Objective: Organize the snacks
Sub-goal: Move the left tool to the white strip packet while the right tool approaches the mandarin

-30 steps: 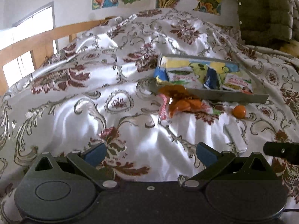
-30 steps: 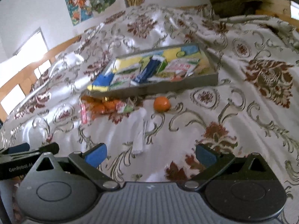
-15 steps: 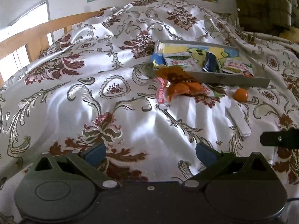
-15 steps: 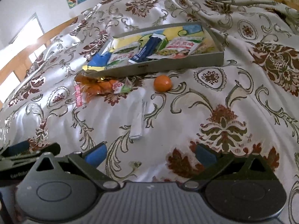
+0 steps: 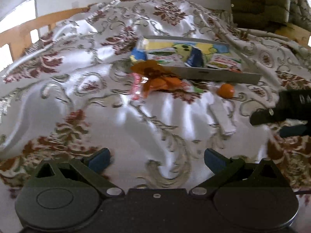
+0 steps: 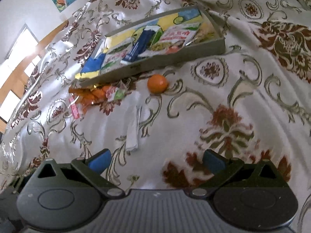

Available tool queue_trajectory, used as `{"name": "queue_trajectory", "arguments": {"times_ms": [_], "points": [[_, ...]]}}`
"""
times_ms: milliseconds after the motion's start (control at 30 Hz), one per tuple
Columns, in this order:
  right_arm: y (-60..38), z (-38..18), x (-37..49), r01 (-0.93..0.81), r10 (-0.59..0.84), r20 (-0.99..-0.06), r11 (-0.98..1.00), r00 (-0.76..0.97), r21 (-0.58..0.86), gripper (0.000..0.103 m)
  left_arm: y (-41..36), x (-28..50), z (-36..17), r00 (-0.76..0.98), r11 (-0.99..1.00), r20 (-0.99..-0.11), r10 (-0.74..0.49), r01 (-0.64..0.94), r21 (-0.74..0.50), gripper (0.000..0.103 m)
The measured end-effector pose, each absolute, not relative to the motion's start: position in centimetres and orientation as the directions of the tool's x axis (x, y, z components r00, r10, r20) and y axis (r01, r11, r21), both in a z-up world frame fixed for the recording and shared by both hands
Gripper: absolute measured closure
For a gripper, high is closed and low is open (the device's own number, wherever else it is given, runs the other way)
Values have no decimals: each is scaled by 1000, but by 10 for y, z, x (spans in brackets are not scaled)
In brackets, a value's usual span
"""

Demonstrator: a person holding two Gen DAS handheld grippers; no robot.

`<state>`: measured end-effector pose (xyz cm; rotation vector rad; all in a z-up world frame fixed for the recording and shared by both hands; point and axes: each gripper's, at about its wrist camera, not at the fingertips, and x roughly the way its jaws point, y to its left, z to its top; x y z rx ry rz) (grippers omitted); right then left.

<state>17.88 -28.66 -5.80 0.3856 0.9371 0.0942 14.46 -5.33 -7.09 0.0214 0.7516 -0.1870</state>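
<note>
2 claws spread wide over a satin bedspread, gripping nothing.

Left claw (image 5: 155, 158) and right claw (image 6: 156, 158) both agape, blue pads clear of the glossy floral bedspread (image 6: 243, 81). Ahead, a shallow grey tray (image 6: 175, 58) of flat, shiny snack packets; just beside its near wall, a round orange (image 6: 157, 83) and crinkly orange wrappers (image 6: 91, 95). Nearer, a slim white packet (image 6: 133, 130), long axis pointing toward the tray.
</note>
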Motion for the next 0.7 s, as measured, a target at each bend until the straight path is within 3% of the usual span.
{"name": "queue_trajectory", "arguments": {"times_ms": [333, 700], "points": [[-317, -53, 217, -28, 377, -705, 891, 600, 453, 0, -101, 167, -77, 678, 971, -702, -215, 226, -80, 1], [-342, -64, 249, -33, 454, -645, 832, 614, 554, 0, -135, 190, -87, 664, 964, -712, -226, 260, -63, 1]]}}
